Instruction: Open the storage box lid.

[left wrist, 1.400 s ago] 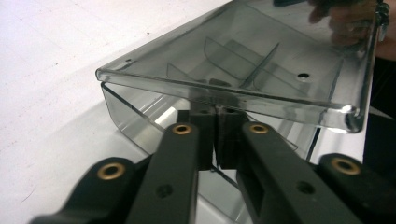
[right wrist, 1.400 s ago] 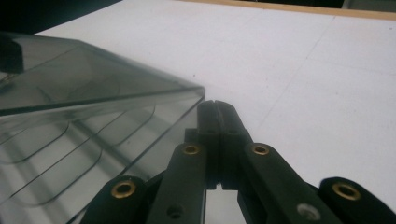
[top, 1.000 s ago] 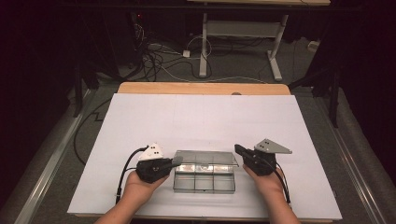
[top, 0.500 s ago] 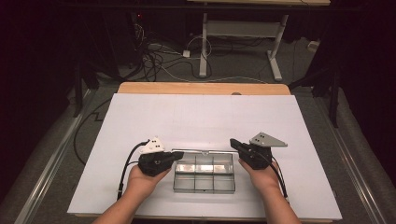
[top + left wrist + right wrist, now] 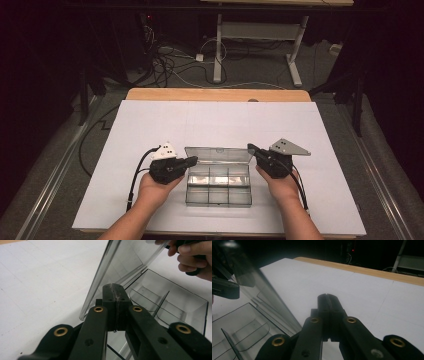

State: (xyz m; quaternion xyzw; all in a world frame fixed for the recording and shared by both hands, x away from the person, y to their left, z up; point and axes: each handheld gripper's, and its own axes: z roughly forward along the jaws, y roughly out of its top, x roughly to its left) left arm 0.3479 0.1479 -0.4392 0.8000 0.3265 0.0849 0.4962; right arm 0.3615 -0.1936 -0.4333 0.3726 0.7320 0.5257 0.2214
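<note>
A clear plastic compartment box [image 5: 218, 192] lies near the table's front edge, its several compartments looking empty. Its hinged lid [image 5: 218, 154] is raised and stands tilted at the far side. My left gripper [image 5: 194, 160] is shut with nothing between its jaws, its tip at the lid's left end. In the left gripper view the shut gripper [image 5: 114, 287] points at the lid's [image 5: 120, 262] inner face above the box [image 5: 175, 305]. My right gripper [image 5: 250, 148] is also shut and empty, at the lid's right end. In the right gripper view the gripper [image 5: 327, 296] sits just right of the lid [image 5: 269, 305].
The white sheet [image 5: 220, 120] covers the wooden table [image 5: 215, 94], with wide bare room beyond the box. Past the far edge are cables [image 5: 165, 60] and a desk frame [image 5: 260, 35] on a dark floor. The other hand [image 5: 192, 255] is seen past the lid.
The lid has swung up from low over the box to a raised tilt. Both grippers shifted slightly away from me with it and stayed shut.
</note>
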